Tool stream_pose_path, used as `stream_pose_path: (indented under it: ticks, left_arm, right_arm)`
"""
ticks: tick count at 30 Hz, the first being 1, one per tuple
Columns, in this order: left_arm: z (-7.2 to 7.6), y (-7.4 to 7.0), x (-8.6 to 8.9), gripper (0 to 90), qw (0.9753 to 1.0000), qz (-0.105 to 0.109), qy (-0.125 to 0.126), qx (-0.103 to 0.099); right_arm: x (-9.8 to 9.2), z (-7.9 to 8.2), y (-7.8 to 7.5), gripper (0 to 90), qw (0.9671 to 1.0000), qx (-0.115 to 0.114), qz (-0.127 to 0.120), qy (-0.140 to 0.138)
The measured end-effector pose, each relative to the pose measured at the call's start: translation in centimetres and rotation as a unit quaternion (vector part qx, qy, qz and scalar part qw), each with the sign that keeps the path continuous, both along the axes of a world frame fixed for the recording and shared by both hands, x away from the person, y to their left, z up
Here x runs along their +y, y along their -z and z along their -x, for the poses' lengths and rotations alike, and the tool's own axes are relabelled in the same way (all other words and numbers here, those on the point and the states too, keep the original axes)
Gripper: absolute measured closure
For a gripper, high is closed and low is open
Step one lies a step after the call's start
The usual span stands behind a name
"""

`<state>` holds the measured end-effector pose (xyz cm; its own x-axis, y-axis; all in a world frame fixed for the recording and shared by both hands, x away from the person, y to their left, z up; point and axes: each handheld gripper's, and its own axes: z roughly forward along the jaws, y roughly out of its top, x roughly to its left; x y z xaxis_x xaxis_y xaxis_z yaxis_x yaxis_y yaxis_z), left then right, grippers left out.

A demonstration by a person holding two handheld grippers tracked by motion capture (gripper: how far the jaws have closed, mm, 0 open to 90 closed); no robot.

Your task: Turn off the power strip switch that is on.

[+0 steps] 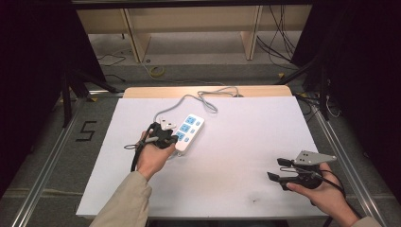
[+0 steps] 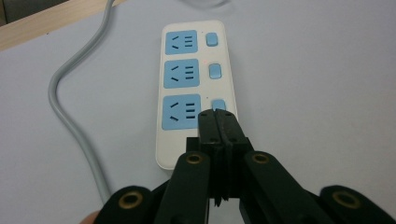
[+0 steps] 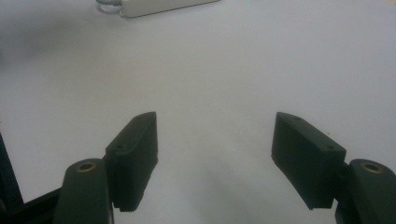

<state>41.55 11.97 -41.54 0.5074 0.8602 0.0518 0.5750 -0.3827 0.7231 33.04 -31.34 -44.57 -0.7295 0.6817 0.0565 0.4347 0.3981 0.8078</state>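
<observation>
A single readable mark stands out: a large black numeral "5" [image 1: 86, 131] on the grey floor to the left of the table [image 1: 265, 189], seen from the high view. The power strip [image 2: 194, 88] carries no legible brand or lettering in the left gripper view; its blue socket faces show only slot openings, and its blue switches are unmarked as far as can be told. No other text, label or sign can be read on the table or on the shelving behind it.
</observation>
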Motion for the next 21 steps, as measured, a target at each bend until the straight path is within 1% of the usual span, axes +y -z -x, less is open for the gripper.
stream_pose_path:
  ticks: [9, 10, 15, 21]
  left_arm:
    - [-0.6, -0.1, -0.3, 89.9, 1.0000, -0.005, 0.002, 0.000]
    - [-0.7, 0.0, -0.3, 89.9, 1.0000, -0.002, 0.000, -0.001]
    - [-1.0, 0.0, -0.5, 89.9, 1.0000, -0.002, -0.001, 0.002]
    - [-1.3, 0.2, -0.7, 89.9, 1.0000, -0.006, 0.000, 0.004]
  right_arm:
    - [0.0, 0.0, 0.0, 32.0, 1.0000, 0.000, 0.000, -0.001]
    - [0.0, 0.0, 0.0, 32.0, 1.0000, 0.000, 0.000, -0.001]
    - [0.0, 0.0, 0.0, 32.0, 1.0000, 0.001, 0.000, -0.001]
    - [0.1, 0.0, 0.0, 32.0, 1.0000, 0.002, -0.001, 0.000]
